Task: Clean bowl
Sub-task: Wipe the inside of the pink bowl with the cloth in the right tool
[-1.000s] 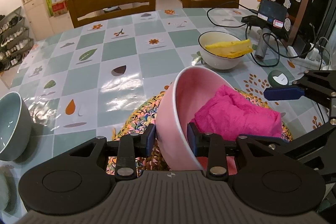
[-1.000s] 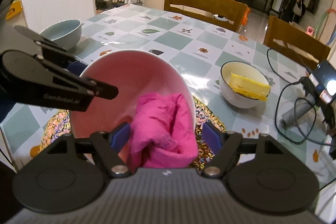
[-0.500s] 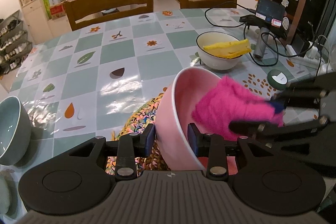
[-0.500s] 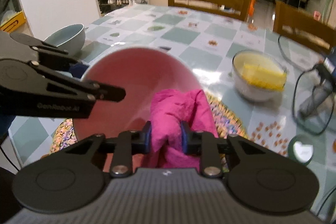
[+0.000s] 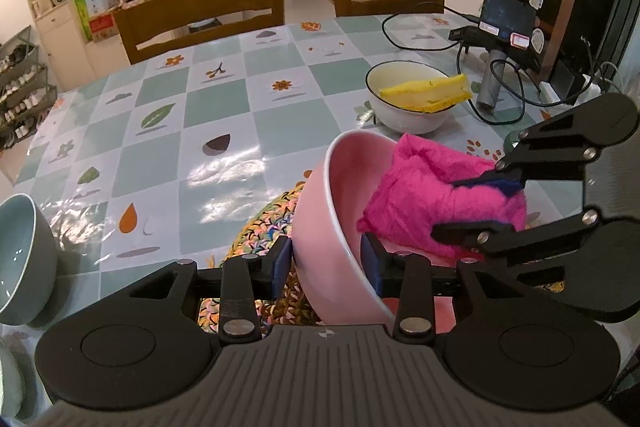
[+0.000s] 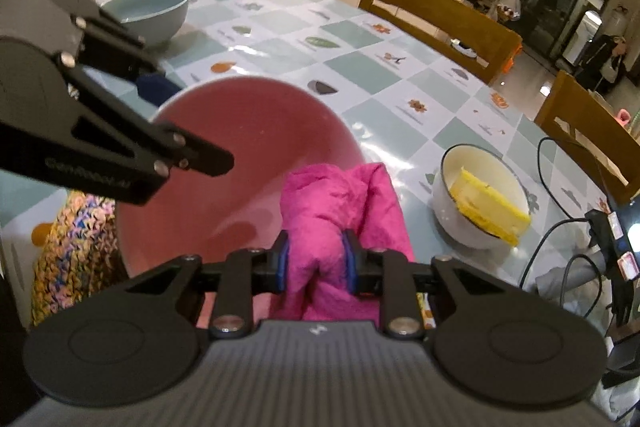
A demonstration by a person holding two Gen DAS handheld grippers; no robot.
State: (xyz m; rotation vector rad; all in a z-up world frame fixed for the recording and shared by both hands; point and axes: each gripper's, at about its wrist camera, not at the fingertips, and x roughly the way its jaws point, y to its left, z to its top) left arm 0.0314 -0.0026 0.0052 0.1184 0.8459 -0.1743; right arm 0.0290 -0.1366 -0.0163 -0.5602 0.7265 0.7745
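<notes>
A pink bowl (image 5: pixel 320 219) stands tilted on its side over a woven mat (image 5: pixel 256 227). My left gripper (image 5: pixel 324 265) has the bowl's wall between its pads, one inside and one outside; the jaws are opening slightly but still touch the wall. A bright pink cloth (image 6: pixel 340 195) lies bunched at the bowl's right rim. My right gripper (image 6: pixel 316 259) is shut on a fold of the cloth. In the left wrist view the right gripper (image 5: pixel 460 207) reaches in from the right with the cloth (image 5: pixel 420 187) pinched. The bowl's inside (image 6: pixel 248 131) looks bare.
A white bowl (image 5: pixel 408 115) holding a yellow sponge (image 5: pixel 428 93) stands behind the pink bowl. A blue-grey bowl (image 5: pixel 20 259) sits at the table's left edge. Cables (image 5: pixel 500 99) and a phone on a stand (image 5: pixel 504 19) crowd the back right. Two wooden chairs stand beyond the table.
The right gripper closed from wide open onto the pink cloth, then rolled and drew it up toward the bowl's right rim. The left gripper kept the bowl in place.
</notes>
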